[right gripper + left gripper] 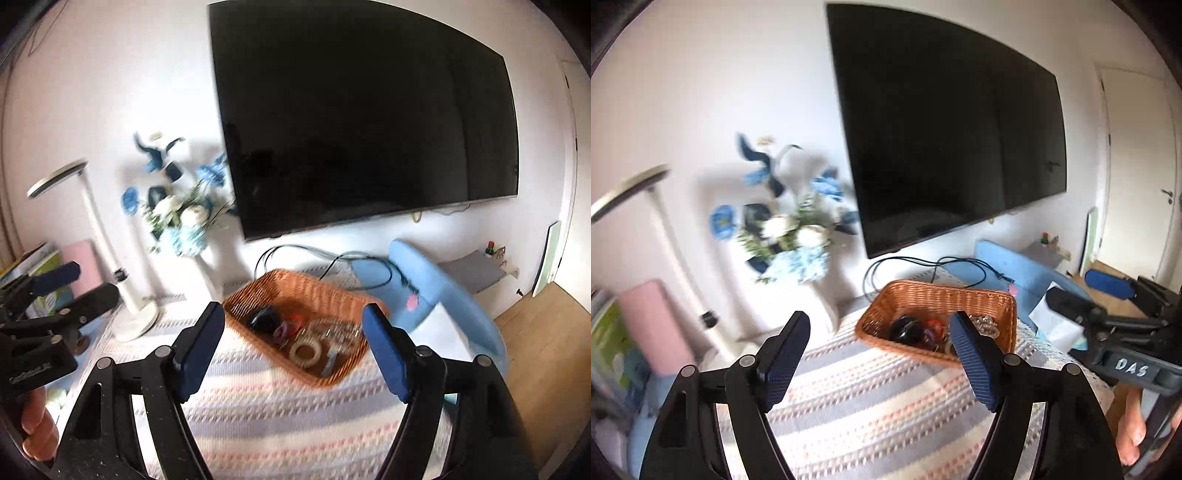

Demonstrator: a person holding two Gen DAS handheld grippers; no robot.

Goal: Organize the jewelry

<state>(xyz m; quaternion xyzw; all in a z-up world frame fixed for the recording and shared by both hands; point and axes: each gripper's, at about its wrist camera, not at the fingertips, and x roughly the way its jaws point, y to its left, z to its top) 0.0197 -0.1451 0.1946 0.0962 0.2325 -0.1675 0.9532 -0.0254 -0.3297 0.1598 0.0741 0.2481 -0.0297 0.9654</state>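
A brown wicker basket (916, 295) stands on a striped tablecloth (857, 406); it also shows in the right wrist view (280, 288). In it lie a black piece (907, 328), a red piece (934, 326) and clear beads (986, 323). The right wrist view shows a black piece (262, 317), a red ring (293, 321), a cream ring (306, 352) and clear beads (340, 328). My left gripper (879, 362) is open and empty, short of the basket. My right gripper (293, 354) is open and empty, just before the basket.
A black TV (945, 122) hangs on the wall. A vase of blue and white flowers (790, 229) and a white desk lamp (107, 251) stand at the left. A blue chair (443, 295) is at the right, cables (923, 264) behind the basket.
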